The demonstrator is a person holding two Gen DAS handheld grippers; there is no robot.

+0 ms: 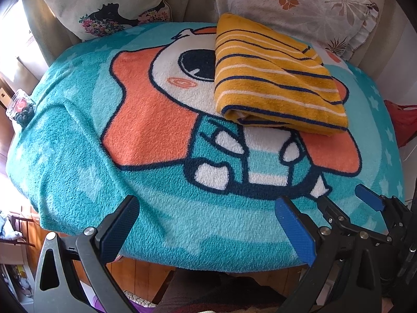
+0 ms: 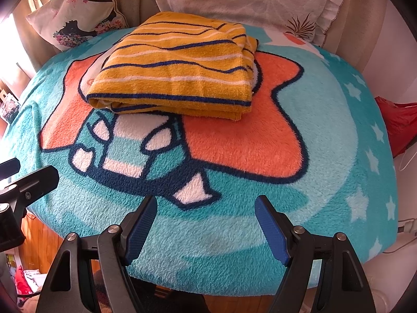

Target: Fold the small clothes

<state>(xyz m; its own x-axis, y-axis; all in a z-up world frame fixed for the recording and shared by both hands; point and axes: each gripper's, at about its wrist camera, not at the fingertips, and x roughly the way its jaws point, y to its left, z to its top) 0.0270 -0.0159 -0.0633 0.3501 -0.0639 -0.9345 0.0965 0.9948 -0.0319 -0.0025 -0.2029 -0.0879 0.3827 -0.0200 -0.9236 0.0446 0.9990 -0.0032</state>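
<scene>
A folded yellow garment with navy and white stripes point(image 1: 276, 78) lies on the far side of a teal cartoon blanket point(image 1: 78, 135); it also shows in the right wrist view point(image 2: 177, 65). My left gripper point(image 1: 206, 211) is open and empty above the blanket's near edge, well short of the garment. My right gripper point(image 2: 206, 208) is open and empty, also at the near edge. The right gripper's blue fingers show at the lower right of the left wrist view point(image 1: 367, 198). The left gripper's black finger shows at the left of the right wrist view point(image 2: 34, 180).
Two patterned cushions point(image 1: 109, 2) point(image 1: 307, 5) lean behind the blanket point(image 2: 325, 135). A red bag point(image 2: 398, 122) sits at the right. A glass jar point(image 1: 20, 104) stands at the left. Wooden floor point(image 1: 138, 276) shows below the near edge.
</scene>
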